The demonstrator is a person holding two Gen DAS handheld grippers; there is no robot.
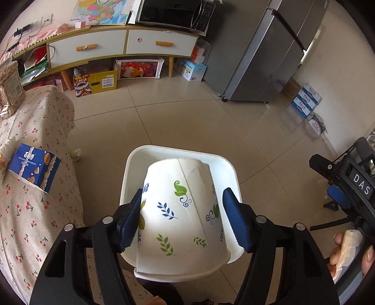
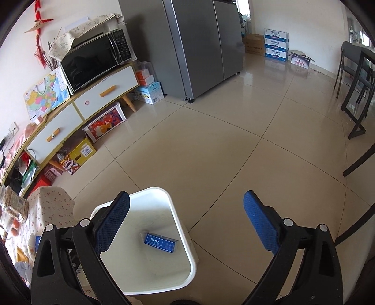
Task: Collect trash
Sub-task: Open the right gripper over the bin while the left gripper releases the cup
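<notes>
Left claw brackets the paper cup loosely; right claw stands wide, empty. We release squarely over the white bin.

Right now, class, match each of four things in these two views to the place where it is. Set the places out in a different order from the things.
Things:
1. cup
2. small box
3. torn box
4. microwave

Places:
A. on the cabinet
B. between the fingers of the left gripper
C. on the floor of the bin
D. on the cherry cloth

Pairs: 1-B, 2-C, 3-D, 4-A
</notes>
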